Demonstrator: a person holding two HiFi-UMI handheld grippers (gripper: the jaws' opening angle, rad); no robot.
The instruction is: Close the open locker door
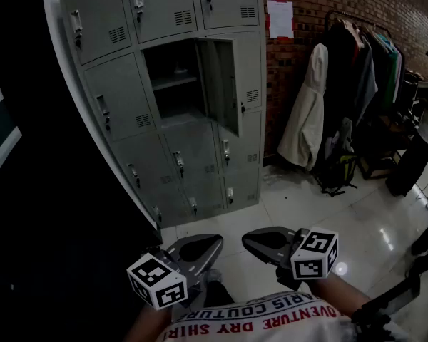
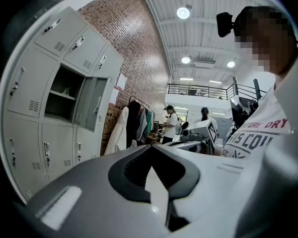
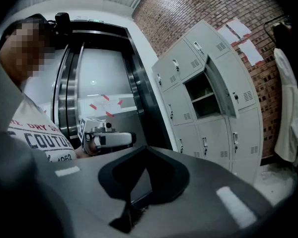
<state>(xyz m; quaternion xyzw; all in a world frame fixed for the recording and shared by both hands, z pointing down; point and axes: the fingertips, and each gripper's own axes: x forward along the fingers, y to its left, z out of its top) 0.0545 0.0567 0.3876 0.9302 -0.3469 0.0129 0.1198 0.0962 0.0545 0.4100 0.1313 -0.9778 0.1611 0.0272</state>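
A grey bank of lockers (image 1: 121, 112) stands ahead of me. One middle door (image 1: 221, 84) hangs open to the right, showing a dark compartment with a shelf (image 1: 172, 80). The same open door (image 2: 89, 103) shows in the left gripper view and, as the door (image 3: 219, 86), in the right gripper view. My left gripper (image 1: 200, 246) and right gripper (image 1: 260, 241) are held low near my body, well short of the lockers. Both are shut with nothing between their jaws, as seen on the left gripper (image 2: 151, 147) and the right gripper (image 3: 144, 148).
A clothes rack with dark coats (image 1: 360, 70) and a white coat (image 1: 307, 112) stands against the brick wall at the right, with a backpack (image 1: 339, 166) on the floor. A dark panel fills the left. Two people (image 2: 170, 123) stand far off. Elevator doors (image 3: 89, 83) are beside the lockers.
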